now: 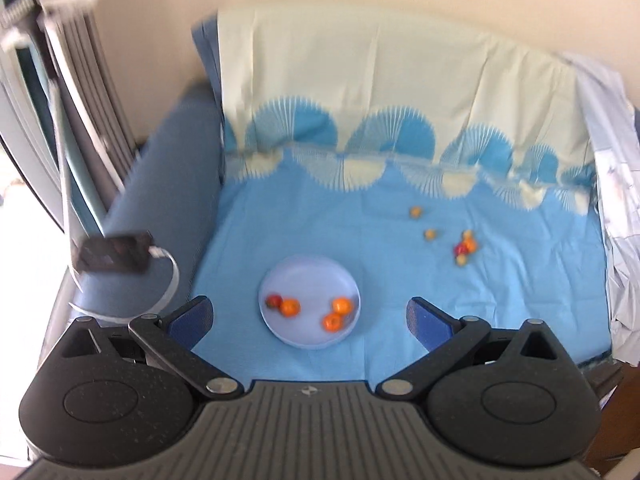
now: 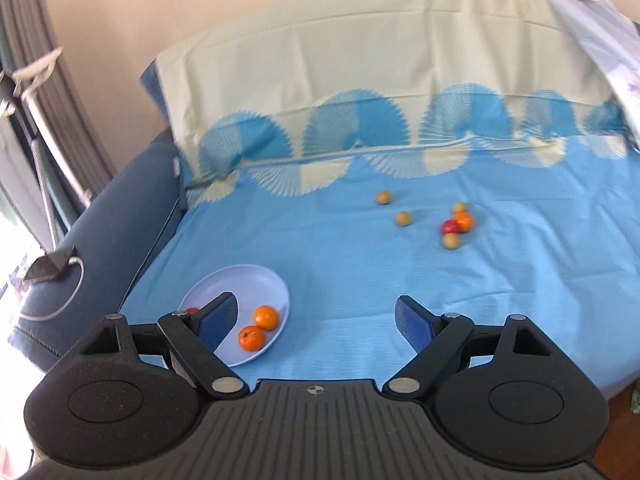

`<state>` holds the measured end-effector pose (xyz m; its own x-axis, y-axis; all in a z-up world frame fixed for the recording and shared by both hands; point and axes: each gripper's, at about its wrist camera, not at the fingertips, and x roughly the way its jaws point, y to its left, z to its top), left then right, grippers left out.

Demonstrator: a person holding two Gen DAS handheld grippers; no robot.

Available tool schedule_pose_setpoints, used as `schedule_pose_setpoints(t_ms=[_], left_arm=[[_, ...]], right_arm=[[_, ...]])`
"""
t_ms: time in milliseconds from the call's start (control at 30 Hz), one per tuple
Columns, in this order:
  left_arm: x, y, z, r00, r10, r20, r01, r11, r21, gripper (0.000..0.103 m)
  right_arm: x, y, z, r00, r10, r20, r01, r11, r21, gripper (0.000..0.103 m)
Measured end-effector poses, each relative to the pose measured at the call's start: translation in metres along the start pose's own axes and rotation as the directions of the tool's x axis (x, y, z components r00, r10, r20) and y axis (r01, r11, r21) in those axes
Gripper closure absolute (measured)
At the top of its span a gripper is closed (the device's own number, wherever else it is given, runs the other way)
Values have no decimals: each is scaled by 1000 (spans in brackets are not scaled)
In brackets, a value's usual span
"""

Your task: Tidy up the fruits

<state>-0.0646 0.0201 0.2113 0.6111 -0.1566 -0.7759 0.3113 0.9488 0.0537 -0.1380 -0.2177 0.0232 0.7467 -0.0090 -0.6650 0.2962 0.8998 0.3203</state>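
A pale blue plate (image 1: 308,276) lies on the blue cloth and holds three oranges (image 1: 290,307) and a red fruit (image 1: 274,301). My left gripper (image 1: 310,314) hovers high above it, open and empty. In the right wrist view the plate (image 2: 240,280) is at lower left with two oranges (image 2: 266,317) showing and the red fruit (image 2: 192,310) half hidden behind a finger. My right gripper (image 2: 316,314) is open and holds nothing. Loose fruits lie farther back on the right: two small yellowish ones (image 2: 383,197) (image 2: 403,218) and a cluster around a red one (image 2: 450,226) (image 1: 464,248).
The blue and cream cloth (image 1: 360,140) covers a sofa seat and backrest. On the sofa's blue arm (image 1: 168,184) at left lies a dark device with a white cable (image 1: 114,258). Grey curtains (image 1: 80,80) hang at far left. Crumpled white fabric (image 1: 616,240) is bunched on the right.
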Motion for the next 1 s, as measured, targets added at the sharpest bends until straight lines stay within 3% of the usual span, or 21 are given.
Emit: schedule_pose_setpoints(t_ms=[100, 400, 600, 1000], left_arm=[[-39, -11, -3, 997, 37, 70, -38, 999, 13, 0], [-106, -27, -21, 984, 15, 175, -23, 999, 46, 0], [-120, -33, -29, 977, 12, 212, -25, 998, 57, 0], [-117, -43, -31, 976, 21, 217, -42, 995, 94, 0]], right_arm=[[-17, -13, -2, 1000, -11, 9, 11, 1000, 28, 16], [-57, -20, -7, 998, -16, 66, 15, 1000, 19, 16], [-69, -25, -8, 996, -25, 83, 23, 999, 28, 16], [-73, -27, -8, 995, -28, 93, 26, 999, 32, 16]])
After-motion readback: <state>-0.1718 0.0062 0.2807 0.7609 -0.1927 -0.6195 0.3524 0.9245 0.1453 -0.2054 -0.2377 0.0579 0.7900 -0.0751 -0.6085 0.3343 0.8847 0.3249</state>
